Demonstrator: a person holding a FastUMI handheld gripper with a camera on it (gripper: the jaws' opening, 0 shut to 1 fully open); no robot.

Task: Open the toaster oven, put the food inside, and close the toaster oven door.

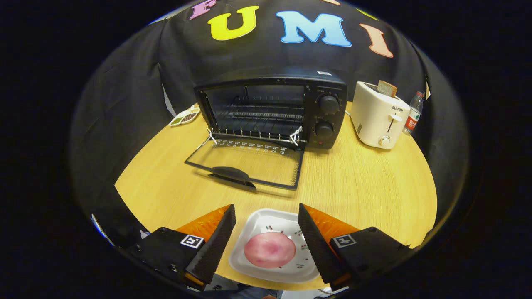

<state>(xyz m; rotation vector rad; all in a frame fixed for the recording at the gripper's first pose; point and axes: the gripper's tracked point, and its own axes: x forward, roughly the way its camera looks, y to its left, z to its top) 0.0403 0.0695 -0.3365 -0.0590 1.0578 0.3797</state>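
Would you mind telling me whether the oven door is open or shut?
Open. The door lies folded down flat on the table, exposing the rack inside. The gripper is open over the plate.

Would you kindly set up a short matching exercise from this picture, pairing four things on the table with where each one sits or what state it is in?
Things:
1. toaster oven door
2. pink food
3. slice of bread
4. gripper

Places or states:
A. sticking up out of the white toaster
B. folded down flat on the table
C. open, a finger on either side of the plate
D. lying on the white plate

Pairs: 1-B, 2-D, 3-A, 4-C
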